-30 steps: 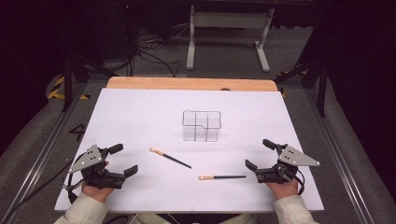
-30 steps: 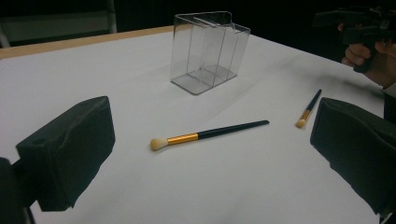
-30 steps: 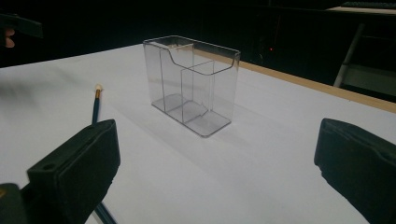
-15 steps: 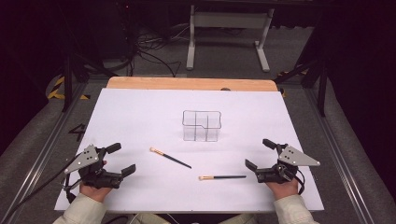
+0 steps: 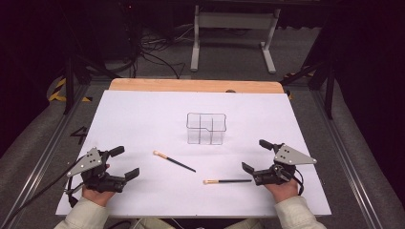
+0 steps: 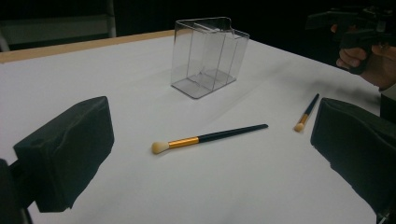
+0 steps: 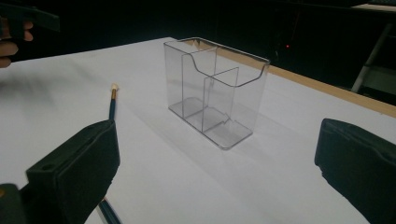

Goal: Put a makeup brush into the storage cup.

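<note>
Two makeup brushes are laid on the white table cover [image 5: 143, 119], well apart from each other. The left brush [image 5: 174, 161] is angled, its pale tip toward the left gripper [image 5: 122, 163], whose jaws are spread wide with nothing between them. In the left gripper view this brush [image 6: 209, 138] is seen between the two black jaws but farther out on the table. The right brush [image 5: 228, 181] is laid nearly level, its dark handle end close to the lower jaw of the right gripper [image 5: 255, 156]; contact cannot be judged. That gripper's jaws are also held wide and empty. A clear compartmented organizer [image 5: 206, 128] is stood upright beyond both brushes, near the table's middle.
</note>
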{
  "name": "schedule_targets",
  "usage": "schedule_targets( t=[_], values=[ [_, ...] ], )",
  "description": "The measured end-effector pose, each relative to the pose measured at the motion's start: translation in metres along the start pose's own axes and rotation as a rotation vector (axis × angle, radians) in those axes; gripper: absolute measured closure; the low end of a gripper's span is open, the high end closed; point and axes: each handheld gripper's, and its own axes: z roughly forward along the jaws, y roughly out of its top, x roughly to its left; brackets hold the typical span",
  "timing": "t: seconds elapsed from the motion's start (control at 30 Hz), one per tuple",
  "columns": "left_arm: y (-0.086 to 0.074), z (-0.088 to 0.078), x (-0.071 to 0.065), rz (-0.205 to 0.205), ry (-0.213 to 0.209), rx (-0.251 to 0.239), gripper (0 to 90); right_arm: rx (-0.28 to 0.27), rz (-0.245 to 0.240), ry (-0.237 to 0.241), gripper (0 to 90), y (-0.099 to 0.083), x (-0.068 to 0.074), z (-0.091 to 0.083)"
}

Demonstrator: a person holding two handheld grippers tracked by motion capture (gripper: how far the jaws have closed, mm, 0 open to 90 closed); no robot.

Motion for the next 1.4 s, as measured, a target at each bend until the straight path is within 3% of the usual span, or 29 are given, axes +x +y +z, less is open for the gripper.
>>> schedule_targets(
  t=[0.17, 0.4, 0.77, 1.07, 1.4],
  values=[
    [0.000, 0.000, 0.000, -0.001, 0.000, 0.000, 0.0, 0.028, -0.011, 0.015, 0.5, 0.012, 0.006, 0.012],
    [-0.001, 0.000, 0.001, 0.000, -0.001, 0.002, 0.0, 0.025, -0.036, 0.056, 0.5, 0.027, 0.014, 0.025],
    [-0.001, 0.001, 0.001, 0.004, 0.002, 0.008, 0.0, 0.027, -0.038, 0.095, 0.3, 0.040, 0.022, 0.036],
    [-0.002, 0.000, 0.002, 0.002, 0.009, 0.011, 0.0, 0.120, -0.040, 0.142, 0.4, 0.057, 0.031, 0.054],
    [-0.004, -0.005, 0.002, 0.000, 0.024, 0.023, 0.0, 0.258, -0.076, 0.194, 4.5, 0.076, 0.042, 0.078]
  ],
)
